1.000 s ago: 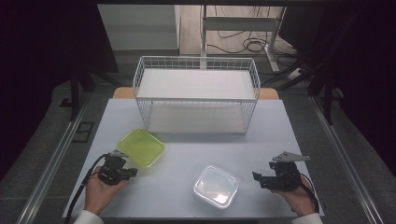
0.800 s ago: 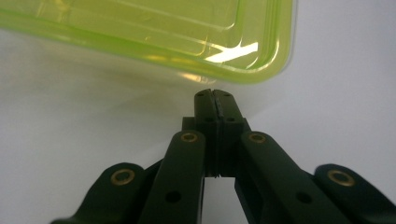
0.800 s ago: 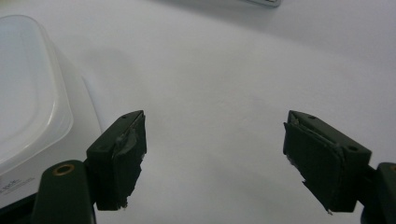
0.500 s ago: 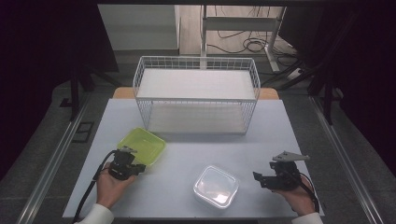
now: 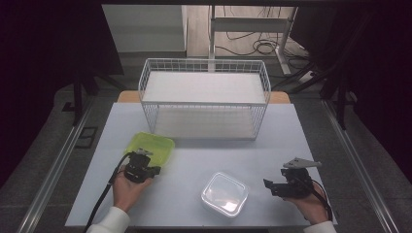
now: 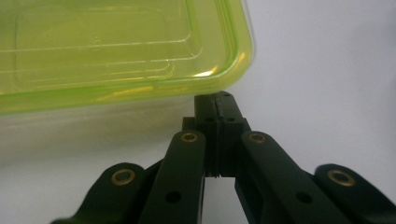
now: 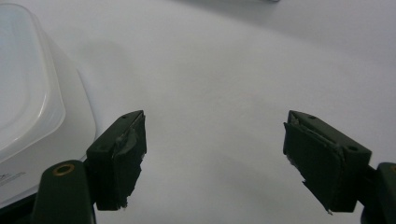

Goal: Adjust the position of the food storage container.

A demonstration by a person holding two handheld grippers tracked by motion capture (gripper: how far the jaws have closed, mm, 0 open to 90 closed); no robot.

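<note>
Left hand: where the white sleeve enters at the bottom of the high view, the hand [image 5: 127,188] reaches forward, carrying the left gripper [image 5: 139,166] up to the near edge of the green container [image 5: 151,147]
Left gripper: jaws pressed together, tips just under the green container's rim corner in the left gripper view; whether they touch it is hard to make out
Green container: front-left on the tabletop [image 5: 204,141], cut off by the frame in the left gripper view
Clear container [image 5: 224,193]: front centre, lid on
Right hand [image 5: 311,206]: low at the front-right edge, partly cut off
Right gripper [image 5: 273,186]: jaws spread wide, pointing left, clear container just beside one jaw
</note>
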